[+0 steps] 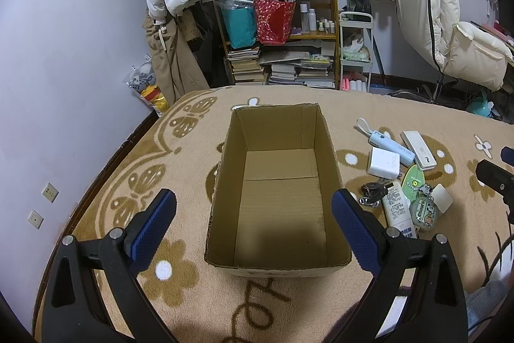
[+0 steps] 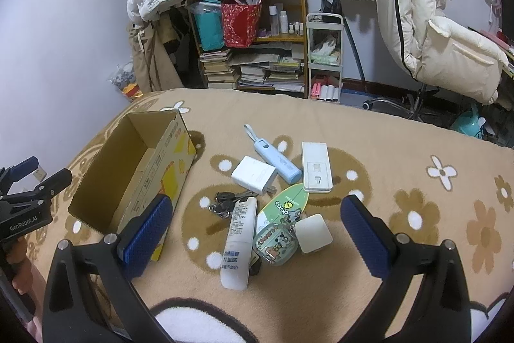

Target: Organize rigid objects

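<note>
An empty open cardboard box (image 1: 331, 150) (image 2: 151, 163) stands on the beige blanket. My left gripper (image 1: 253, 211) is open above its near end, holding nothing. My right gripper (image 2: 257, 214) is open and empty above a pile of small objects to the right of the box: a white tube (image 2: 239, 243), a white charger (image 2: 253, 174), a blue power bank (image 2: 278, 163), a white remote (image 2: 316, 166), keys (image 2: 225, 203), a green oval card (image 2: 284, 204), a cartoon earbud case (image 2: 275, 242) and a small white square case (image 2: 313, 233). The pile also shows in the left wrist view (image 1: 398, 179).
The floral blanket (image 2: 385, 134) covers the surface. Behind it stand a cluttered wooden shelf (image 2: 250, 31) with books and bags, a white cart (image 2: 324, 57), hanging coats and a cream chair (image 2: 449, 53). The other gripper shows at the edge in the left wrist view (image 1: 494, 179) and in the right wrist view (image 2: 29, 198).
</note>
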Motion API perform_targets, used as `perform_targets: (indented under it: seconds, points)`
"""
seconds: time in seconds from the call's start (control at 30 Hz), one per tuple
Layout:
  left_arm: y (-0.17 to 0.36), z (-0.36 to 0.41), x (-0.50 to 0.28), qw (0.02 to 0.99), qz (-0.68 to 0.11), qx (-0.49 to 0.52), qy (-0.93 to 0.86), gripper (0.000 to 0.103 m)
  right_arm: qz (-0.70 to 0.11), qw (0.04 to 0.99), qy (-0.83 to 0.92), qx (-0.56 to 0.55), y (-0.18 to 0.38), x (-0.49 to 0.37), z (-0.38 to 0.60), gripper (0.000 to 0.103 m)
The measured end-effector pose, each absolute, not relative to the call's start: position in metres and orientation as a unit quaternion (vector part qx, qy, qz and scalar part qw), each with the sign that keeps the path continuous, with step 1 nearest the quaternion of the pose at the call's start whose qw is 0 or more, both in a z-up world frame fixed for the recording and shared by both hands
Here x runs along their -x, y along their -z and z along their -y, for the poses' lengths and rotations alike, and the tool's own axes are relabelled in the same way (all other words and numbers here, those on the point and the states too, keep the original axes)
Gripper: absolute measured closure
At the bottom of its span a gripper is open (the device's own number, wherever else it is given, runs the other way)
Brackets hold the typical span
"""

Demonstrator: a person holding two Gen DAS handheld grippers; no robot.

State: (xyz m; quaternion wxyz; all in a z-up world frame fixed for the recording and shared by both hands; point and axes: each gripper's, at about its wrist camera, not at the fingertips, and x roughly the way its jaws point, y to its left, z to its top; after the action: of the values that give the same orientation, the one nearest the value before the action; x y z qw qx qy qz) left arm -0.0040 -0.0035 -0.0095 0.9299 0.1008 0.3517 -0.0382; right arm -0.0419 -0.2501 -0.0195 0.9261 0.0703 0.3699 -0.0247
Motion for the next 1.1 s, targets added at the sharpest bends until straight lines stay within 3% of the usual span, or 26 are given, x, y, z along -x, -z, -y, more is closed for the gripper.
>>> perform_targets:
  seconds: [0.53, 1.1]
  points:
    - [0.011, 0.005, 0.003, 0.927, -0.359, -0.103, 0.039, 0.006, -0.377, 0.924, 0.018, -0.068, 0.023, 0.040, 0.248, 0.000]
    - [0.026, -0.005, -0.057, 0.903, -0.415, -0.108, 0.033, 0.006, -0.419, 0.900, 0.017, -0.118, 0.041, 0.006, 0.280, 0.000]
